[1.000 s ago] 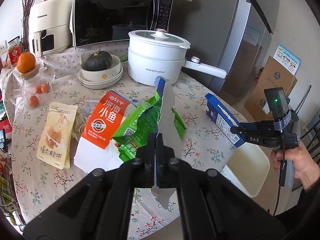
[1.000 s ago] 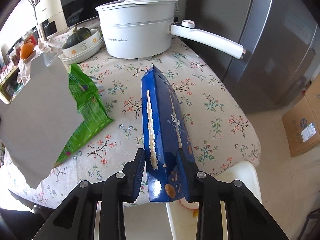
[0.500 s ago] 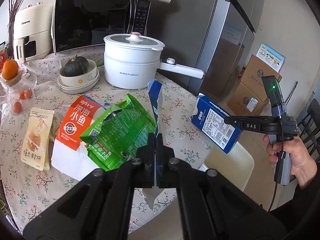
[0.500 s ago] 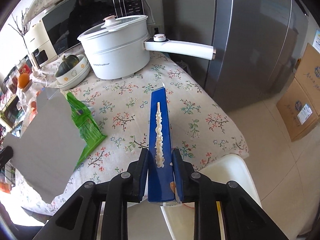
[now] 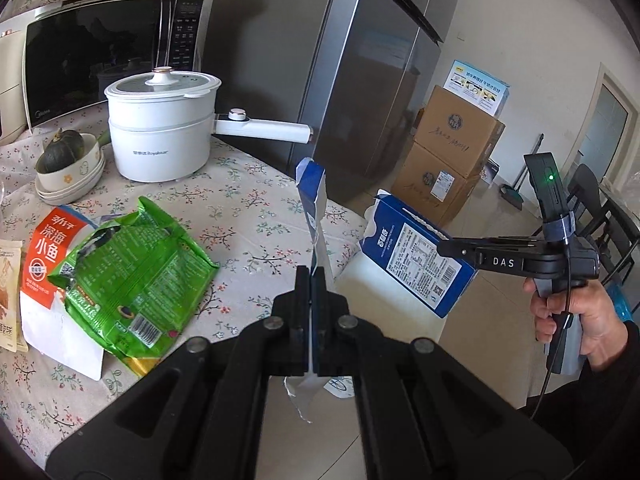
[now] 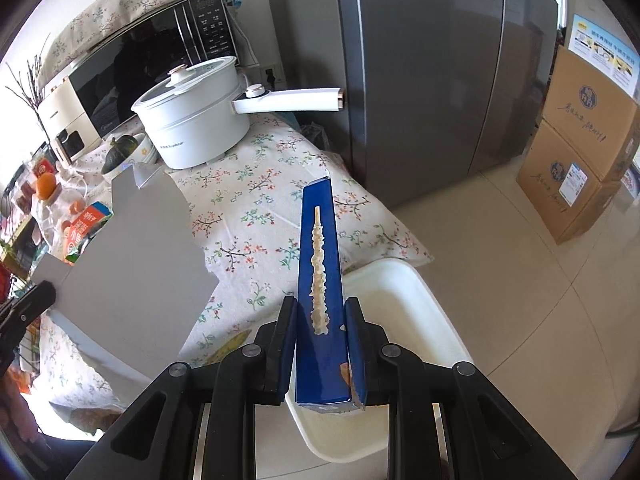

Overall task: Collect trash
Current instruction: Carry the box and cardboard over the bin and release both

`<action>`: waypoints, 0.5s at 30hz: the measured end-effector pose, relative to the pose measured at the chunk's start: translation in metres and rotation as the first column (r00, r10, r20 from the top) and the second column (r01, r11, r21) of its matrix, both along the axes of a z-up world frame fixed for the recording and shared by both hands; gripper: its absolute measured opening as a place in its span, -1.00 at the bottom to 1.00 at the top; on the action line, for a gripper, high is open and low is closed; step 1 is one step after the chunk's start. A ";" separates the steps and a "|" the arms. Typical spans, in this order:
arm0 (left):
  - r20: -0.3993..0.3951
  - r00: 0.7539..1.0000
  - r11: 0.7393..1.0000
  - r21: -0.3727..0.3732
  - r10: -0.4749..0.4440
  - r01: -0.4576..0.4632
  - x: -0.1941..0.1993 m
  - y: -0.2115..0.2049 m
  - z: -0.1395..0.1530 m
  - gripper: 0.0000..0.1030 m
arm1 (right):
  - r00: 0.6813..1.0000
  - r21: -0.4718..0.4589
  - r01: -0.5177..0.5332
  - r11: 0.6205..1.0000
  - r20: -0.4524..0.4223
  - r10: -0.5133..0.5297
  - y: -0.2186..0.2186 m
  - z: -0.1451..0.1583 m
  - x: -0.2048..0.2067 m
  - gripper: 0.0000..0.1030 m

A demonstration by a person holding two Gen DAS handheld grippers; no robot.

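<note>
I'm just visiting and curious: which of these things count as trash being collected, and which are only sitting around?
Part of the job:
blue box in right tool
torn cardboard piece in left tool
green wrapper
white bin

Just lying about:
white pot
microwave
pumpkin

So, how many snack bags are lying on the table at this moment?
3: a green bag nearest the edge, an orange-and-white bag partly under it, and a beige bag at the far left, cut by the frame. Others may be hidden.

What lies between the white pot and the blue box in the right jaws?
Only bare flowered tablecloth lies between the pot and the box, as the right wrist view shows.
</note>
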State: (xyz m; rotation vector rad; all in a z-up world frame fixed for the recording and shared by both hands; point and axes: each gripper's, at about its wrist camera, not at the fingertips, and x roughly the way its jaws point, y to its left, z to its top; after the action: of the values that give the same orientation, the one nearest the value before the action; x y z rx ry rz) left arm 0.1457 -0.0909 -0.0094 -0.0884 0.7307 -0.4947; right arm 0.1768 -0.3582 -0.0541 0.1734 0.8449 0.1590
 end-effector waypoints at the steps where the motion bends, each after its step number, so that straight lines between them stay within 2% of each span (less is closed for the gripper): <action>1: -0.006 1.000 1.000 -0.003 -0.014 0.014 0.001 -0.008 -0.002 -0.98 | 1.000 0.001 0.013 1.000 -0.007 -0.013 -0.008 -0.003 -0.004 -0.53; 9: -0.029 0.993 0.993 0.013 -0.117 0.118 0.011 -0.081 -0.029 -0.98 | 0.992 -0.001 0.098 0.995 -0.074 -0.098 -0.064 -0.036 -0.023 -0.53; 15: -0.049 0.984 0.985 0.009 -0.171 0.172 0.021 -0.117 -0.049 -0.98 | 0.988 -0.004 0.124 0.992 -0.097 -0.124 -0.084 -0.046 -0.029 -0.53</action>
State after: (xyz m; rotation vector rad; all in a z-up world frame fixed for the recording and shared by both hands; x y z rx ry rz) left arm 0.1668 -0.2077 -0.0589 -0.0247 0.7925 -0.6542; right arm 0.1482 -0.4420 -0.1006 0.2361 0.9278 0.0346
